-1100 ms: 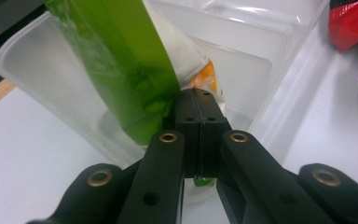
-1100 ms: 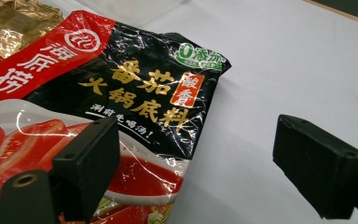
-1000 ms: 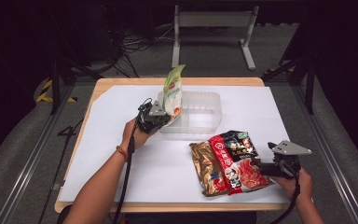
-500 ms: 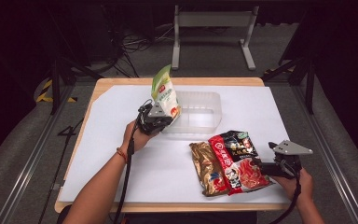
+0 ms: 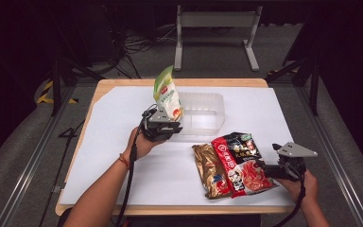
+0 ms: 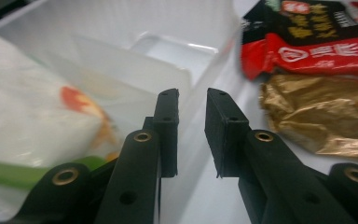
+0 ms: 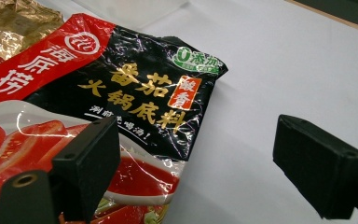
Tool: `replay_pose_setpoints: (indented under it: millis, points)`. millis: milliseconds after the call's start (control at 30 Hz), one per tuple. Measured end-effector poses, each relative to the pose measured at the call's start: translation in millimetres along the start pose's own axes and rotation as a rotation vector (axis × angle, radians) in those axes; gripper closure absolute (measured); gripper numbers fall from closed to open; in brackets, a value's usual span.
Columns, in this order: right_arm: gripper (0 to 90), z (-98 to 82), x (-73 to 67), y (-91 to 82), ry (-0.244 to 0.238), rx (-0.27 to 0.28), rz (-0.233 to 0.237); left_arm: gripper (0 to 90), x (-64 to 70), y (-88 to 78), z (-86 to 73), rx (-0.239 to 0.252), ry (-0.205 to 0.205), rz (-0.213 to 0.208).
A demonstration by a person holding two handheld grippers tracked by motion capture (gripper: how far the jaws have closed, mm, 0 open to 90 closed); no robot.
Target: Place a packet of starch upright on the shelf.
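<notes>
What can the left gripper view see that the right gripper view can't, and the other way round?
Left gripper view: a clear tub, a white-green pouch, and the left gripper, whose jaws have just been opening with nothing between them. Right gripper view: the right gripper, jaws wide apart. Both: the red packet, the gold packet and the white sheet.

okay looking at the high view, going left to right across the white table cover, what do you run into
The left gripper beside the green and white pouch → clear plastic tub → crinkled gold foil packet → red and black soup base packet → right gripper with its grey three-cornered plate.
</notes>
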State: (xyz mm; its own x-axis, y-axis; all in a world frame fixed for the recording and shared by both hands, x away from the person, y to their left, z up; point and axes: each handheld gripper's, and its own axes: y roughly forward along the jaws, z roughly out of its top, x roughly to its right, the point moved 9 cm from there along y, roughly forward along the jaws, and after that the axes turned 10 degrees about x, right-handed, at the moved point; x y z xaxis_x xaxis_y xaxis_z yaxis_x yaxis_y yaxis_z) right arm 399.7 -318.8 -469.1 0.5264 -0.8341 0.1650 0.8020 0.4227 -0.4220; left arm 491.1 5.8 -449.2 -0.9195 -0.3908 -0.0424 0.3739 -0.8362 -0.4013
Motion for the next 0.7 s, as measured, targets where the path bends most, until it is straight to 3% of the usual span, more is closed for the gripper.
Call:
replay_pose_setpoints:
  millis: [167, 433, 467, 500, 600, 633, 700]
  points:
    - [15.5, 0.5, -0.3, 0.0, -0.004, 0.000, -0.001, 66.8, 19.5, 14.9, -0.5, 0.013, -0.070, -0.088]
    - [15.5, -0.1, -0.1, 0.6, -0.005, -0.004, 0.000, 44.4, 36.9, 39.0, -7.5, -0.019, -0.134, -0.157]
    - [15.5, -0.2, -0.2, 0.7, -0.005, -0.004, 0.000, 44.4, 40.1, 44.0, -9.0, -0.026, -0.142, -0.170]
    - [15.4, -0.2, -0.5, 0.6, -0.007, -0.005, 0.001, 37.5, 45.0, 47.9, -11.3, -0.040, -0.164, -0.200]
    - [15.4, -0.4, -0.3, 0.6, -0.006, -0.006, 0.001, 29.7, 49.1, 52.8, -15.7, -0.069, -0.175, -0.208]
    - [15.4, -0.5, -0.3, 0.6, -0.006, -0.006, 0.001, 28.8, 51.4, 55.7, -19.5, -0.085, -0.199, -0.225]
    - [15.2, -0.7, -0.4, 0.8, -0.008, -0.008, 0.003, 27.5, 52.5, 57.6, -21.6, -0.093, -0.207, -0.230]
